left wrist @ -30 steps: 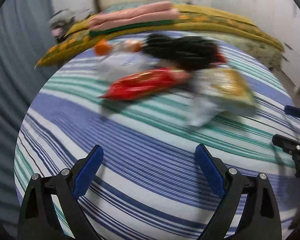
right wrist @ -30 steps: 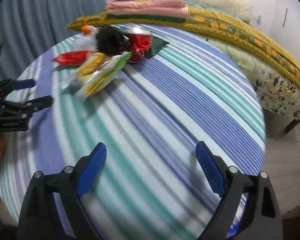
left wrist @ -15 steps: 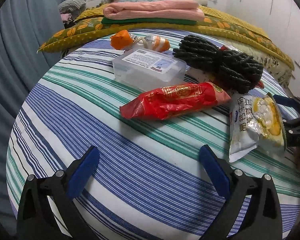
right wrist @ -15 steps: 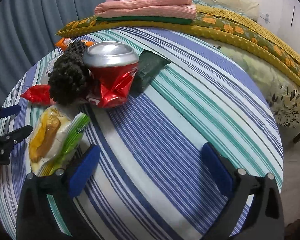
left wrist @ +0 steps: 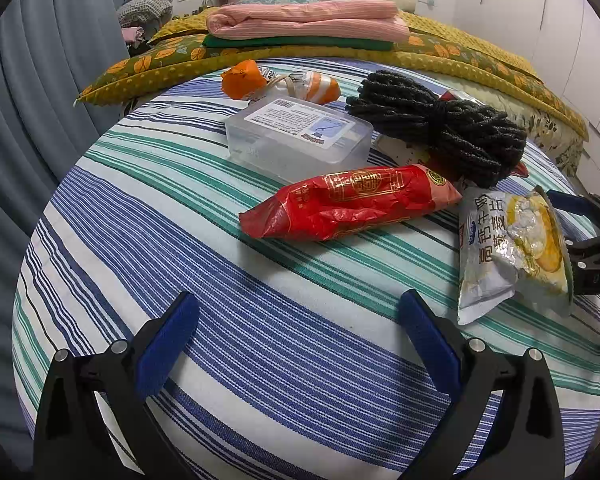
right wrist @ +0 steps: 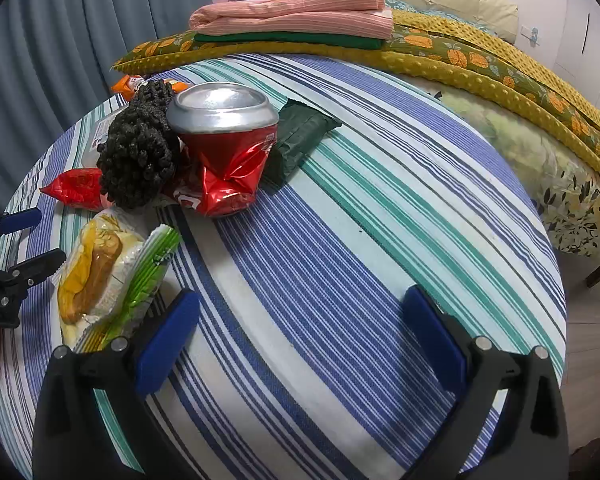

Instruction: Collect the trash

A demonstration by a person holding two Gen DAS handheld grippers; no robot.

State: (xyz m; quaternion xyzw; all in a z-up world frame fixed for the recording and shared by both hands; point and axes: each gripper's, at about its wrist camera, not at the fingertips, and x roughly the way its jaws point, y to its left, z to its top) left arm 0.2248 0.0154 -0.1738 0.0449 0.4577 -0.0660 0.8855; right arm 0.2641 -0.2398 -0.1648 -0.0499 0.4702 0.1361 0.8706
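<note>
Can (right wrist: 224, 144) ahead-left of right claw (right wrist: 300, 344): crushed, light, sharp-creased; grip across rim. Wrapper (left wrist: 348, 208) ahead of left claw (left wrist: 300, 340): limp, crinkly; pinch mid-body. Both claws apart, empty.

striped cloth (right wrist: 380, 208), folded pink blanket (left wrist: 308, 20), curtain (left wrist: 40, 80)

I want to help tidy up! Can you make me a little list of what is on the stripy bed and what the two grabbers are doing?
surface: striped blue, green and white bedsheet
trash pile: red crinkled snack wrapper; crushed red soda can; silver and yellow snack bag; dark green packet
also there: clear plastic box; black rope bundle
left gripper: open, empty
right gripper: open, empty
</note>
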